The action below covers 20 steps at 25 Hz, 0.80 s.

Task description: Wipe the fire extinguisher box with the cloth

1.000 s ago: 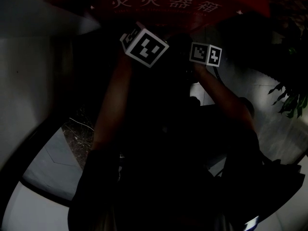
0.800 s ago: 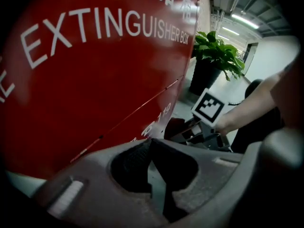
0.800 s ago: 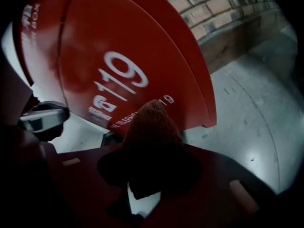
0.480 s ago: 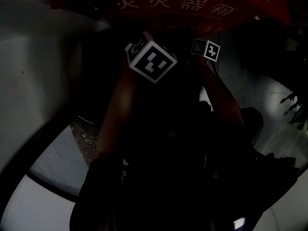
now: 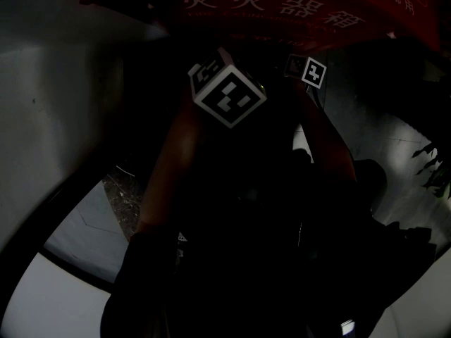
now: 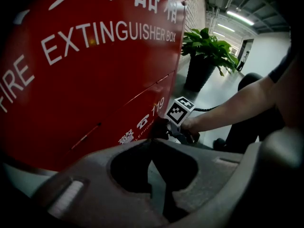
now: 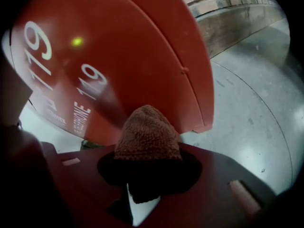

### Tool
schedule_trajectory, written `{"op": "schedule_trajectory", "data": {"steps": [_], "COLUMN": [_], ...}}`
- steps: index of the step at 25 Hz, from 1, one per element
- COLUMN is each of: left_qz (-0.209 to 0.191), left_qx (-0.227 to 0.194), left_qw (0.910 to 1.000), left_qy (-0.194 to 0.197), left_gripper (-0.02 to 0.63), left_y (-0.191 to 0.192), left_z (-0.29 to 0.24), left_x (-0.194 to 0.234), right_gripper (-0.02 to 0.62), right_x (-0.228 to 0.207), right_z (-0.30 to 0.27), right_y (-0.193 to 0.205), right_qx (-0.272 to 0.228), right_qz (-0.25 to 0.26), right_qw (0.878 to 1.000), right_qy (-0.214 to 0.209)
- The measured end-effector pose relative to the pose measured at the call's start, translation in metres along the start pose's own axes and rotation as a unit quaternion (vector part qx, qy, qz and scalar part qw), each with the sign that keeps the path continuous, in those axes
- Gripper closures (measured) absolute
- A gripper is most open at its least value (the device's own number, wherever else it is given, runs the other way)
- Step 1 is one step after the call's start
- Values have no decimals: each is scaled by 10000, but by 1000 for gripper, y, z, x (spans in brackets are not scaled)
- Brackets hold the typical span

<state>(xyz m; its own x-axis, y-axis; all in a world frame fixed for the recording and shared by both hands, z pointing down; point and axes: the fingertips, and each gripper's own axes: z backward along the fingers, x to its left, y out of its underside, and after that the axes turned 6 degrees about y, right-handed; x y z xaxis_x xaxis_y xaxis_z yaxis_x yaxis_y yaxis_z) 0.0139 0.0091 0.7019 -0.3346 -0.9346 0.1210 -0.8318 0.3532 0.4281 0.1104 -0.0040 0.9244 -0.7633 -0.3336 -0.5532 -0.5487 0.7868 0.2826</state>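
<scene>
Right gripper view, centre: the right gripper (image 7: 142, 186) pinches a bunched knitted cloth (image 7: 148, 134), likely soft and light, near the rigid fire extinguisher box (image 7: 118, 46) at upper left. The left gripper (image 6: 156, 175) is empty, its jaws pressed together.

A pale, polished floor (image 7: 256, 108) is spreading out to the right of the right tongs (image 7: 147, 148) and catching soft reflections, while a brick wall (image 7: 228, 8) is running along its far edge. Ahead of the left tongs (image 6: 151, 140) and to their right, a leafy potted plant (image 6: 205, 49) is standing on the floor in a dark pot. Strip lights (image 6: 240, 17) are glowing on the ceiling beyond it, and a white wall (image 6: 268, 51) is closing off the far end.
</scene>
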Motion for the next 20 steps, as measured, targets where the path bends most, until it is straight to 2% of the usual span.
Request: {"op": "schedule_trajectory", "data": {"steps": [9, 13, 17, 20], "left_qz": [-80, -14, 29, 106], "left_qx": [-83, -228, -331, -355], "left_qw": [9999, 9997, 9994, 9993], "left_qy": [65, 74, 71, 20], "left_gripper": [603, 603, 603, 603], "left_y": [-7, -13, -19, -18], "left_z": [0, 3, 6, 6], "left_x": [1, 6, 9, 15], "right_gripper": [472, 474, 474, 474], "right_x": [17, 32, 52, 53], "right_z": [21, 38, 55, 61], "right_y": [-9, -16, -23, -25], "right_qx": [109, 185, 158, 143], "right_qz": [48, 239, 239, 172], "right_qw": [9998, 9992, 9980, 9983], "right_qy": [-146, -252, -566, -541]}}
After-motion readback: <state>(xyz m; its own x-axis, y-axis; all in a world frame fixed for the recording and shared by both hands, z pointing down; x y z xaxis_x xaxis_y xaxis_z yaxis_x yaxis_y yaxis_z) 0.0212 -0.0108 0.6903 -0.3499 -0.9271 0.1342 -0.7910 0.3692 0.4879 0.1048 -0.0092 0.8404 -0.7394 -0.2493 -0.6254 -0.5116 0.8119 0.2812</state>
